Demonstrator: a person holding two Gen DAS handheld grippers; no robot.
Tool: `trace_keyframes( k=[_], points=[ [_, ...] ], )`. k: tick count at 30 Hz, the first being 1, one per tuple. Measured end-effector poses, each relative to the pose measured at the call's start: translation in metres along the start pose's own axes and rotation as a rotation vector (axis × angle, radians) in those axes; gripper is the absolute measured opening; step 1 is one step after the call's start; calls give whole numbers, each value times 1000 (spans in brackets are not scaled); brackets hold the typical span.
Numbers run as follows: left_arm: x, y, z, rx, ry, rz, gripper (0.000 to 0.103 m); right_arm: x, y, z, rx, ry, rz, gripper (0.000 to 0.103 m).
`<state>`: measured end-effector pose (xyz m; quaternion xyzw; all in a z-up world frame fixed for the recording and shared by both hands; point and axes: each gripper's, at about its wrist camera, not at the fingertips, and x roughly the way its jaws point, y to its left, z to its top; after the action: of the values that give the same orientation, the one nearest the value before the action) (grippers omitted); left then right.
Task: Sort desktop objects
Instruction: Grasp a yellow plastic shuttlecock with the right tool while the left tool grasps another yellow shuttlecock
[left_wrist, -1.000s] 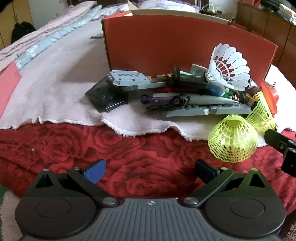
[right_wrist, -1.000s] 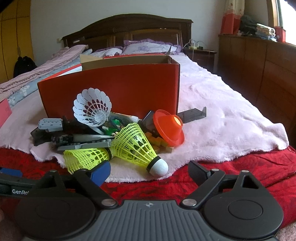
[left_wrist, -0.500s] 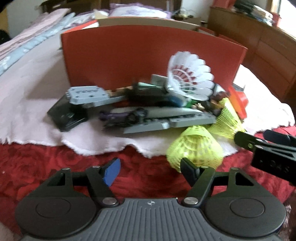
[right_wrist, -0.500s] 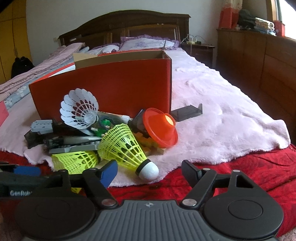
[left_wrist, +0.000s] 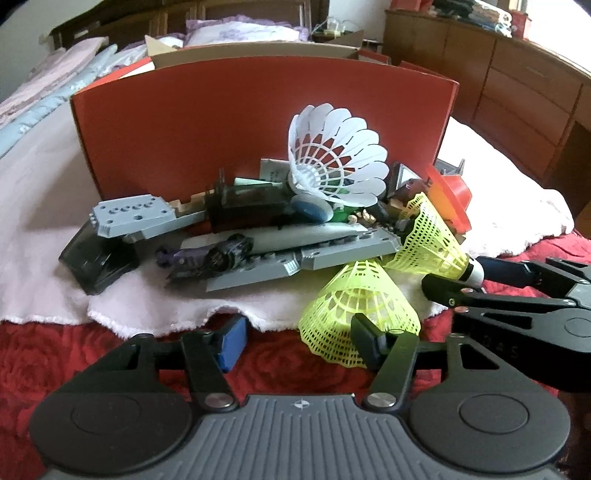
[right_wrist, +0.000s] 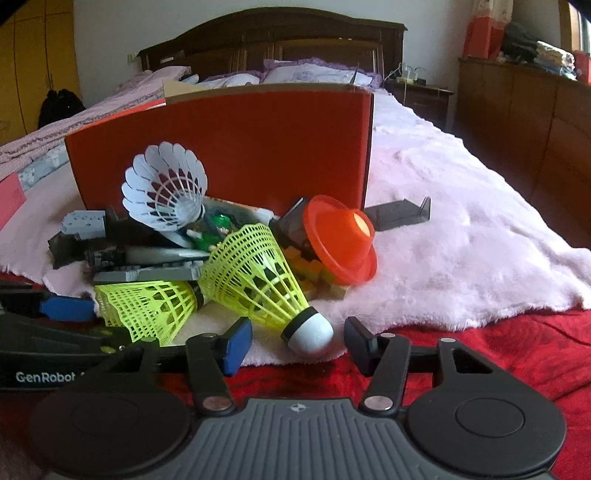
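Observation:
A pile of small objects lies on a white fleece blanket (right_wrist: 461, 258) in front of a red box (left_wrist: 258, 122). It holds a white shuttlecock (left_wrist: 336, 162), two yellow shuttlecocks (left_wrist: 360, 314) (right_wrist: 258, 273), grey brick-built parts (left_wrist: 295, 251) and an orange cup (right_wrist: 341, 240). My left gripper (left_wrist: 299, 341) is open, just short of the near yellow shuttlecock. My right gripper (right_wrist: 297, 345) is open with the other yellow shuttlecock's white cork (right_wrist: 308, 332) between its fingertips, not clamped. The right gripper also shows in the left wrist view (left_wrist: 476, 275).
A red rose-patterned cover (left_wrist: 55, 350) lies under the blanket's near edge. A dark clear plastic stand (right_wrist: 400, 214) lies right of the box. A wooden headboard (right_wrist: 273, 40) and dressers (right_wrist: 524, 99) stand behind. The left gripper's body (right_wrist: 48, 332) sits close on the left.
Both grippers have moved forward toward the pile. The left one swung right to the near yellow shuttlecock; the right one closed in around the other shuttlecock's cork.

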<state>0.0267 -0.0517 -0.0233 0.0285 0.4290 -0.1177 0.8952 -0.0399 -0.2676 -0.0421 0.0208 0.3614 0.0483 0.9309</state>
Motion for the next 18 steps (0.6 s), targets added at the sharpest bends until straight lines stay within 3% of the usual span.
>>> trace_keyframes(
  k=[5,10,18],
  points=[
    [0,-3,0,8,-8,-20,49,5,-3,-3,21,-1,10,57],
    [-2,-10,-1,19,-6,-50,32,8,-3,-7,20,-12,11,59],
    [-4,-21,-5,52,-3,-61,30,10,-3,-9,13,-32,12,60]
  ],
)
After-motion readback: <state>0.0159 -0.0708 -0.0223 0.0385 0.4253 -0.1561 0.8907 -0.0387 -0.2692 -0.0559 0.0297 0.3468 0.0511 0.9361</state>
